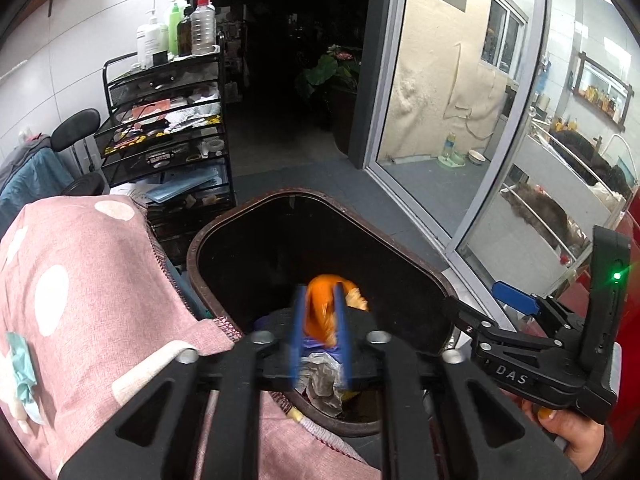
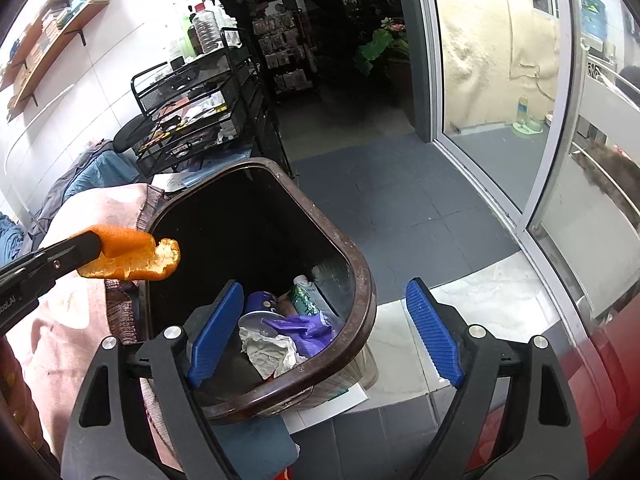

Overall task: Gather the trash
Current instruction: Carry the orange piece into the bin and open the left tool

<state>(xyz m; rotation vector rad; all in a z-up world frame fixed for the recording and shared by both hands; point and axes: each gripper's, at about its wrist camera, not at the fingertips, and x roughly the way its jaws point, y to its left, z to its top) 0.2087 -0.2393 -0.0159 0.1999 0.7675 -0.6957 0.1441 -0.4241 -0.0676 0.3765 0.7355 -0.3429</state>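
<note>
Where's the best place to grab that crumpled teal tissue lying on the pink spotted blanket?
Probably pinch the crumpled teal tissue at its bunched middle, from straight above, jaws across its narrow width: it lies low on the pink spotted blanket, with no edge to slide under.

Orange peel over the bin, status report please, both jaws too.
Left gripper jaws around the orange peel, above the trash bin. Right gripper open, empty, at the bin's rim. Bin already holds paper and wrappers. Drop path clear.

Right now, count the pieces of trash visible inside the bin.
4: a blue can, purple plastic, crumpled paper and a green-and-white carton, all at the bin's near end; more may be hidden.
</note>
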